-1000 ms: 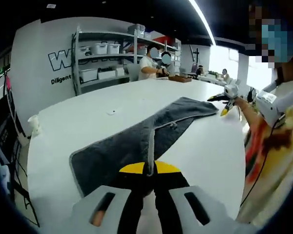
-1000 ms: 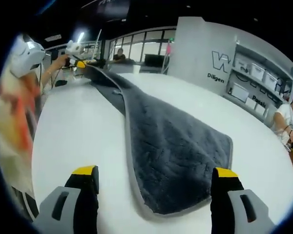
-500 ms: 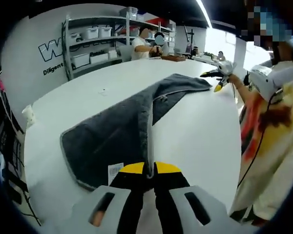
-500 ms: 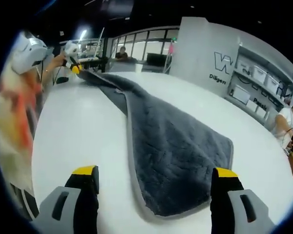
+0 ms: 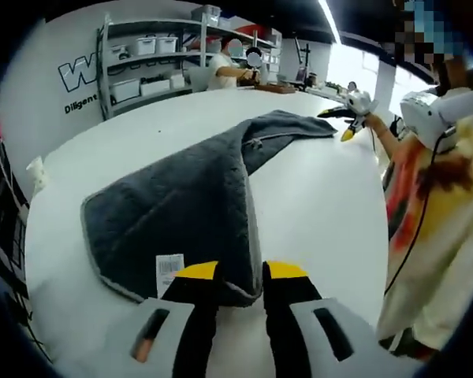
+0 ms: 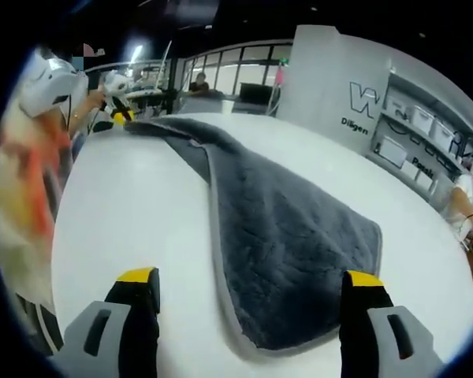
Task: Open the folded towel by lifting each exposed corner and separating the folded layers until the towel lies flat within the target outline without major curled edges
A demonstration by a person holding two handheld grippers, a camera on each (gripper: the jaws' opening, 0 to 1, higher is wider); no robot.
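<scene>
The grey towel [image 5: 181, 205] lies stretched along the white worktop [image 5: 323, 213], its long axis running from the left tool [image 5: 240, 274] at 6 o'clock in the left gripper view up toward 1 o'clock, where the right tool [image 5: 348, 128] hangs just beside the far end. The left tool's yellow-tipped jaws stand narrow, pinching the near hem of the towel's upper layer. In the right gripper view the right tool [image 6: 251, 285] stands wide, holding nothing, with the towel's rounded end [image 6: 299, 315] lying between the jaws and its length running off toward 11 o'clock. So each tool is nearest to one end. The towel looks thick and plush with a paler stitched border; one layer is folded lengthwise over another, and a white care label [image 5: 169, 266] shows near the pinched hem.
</scene>
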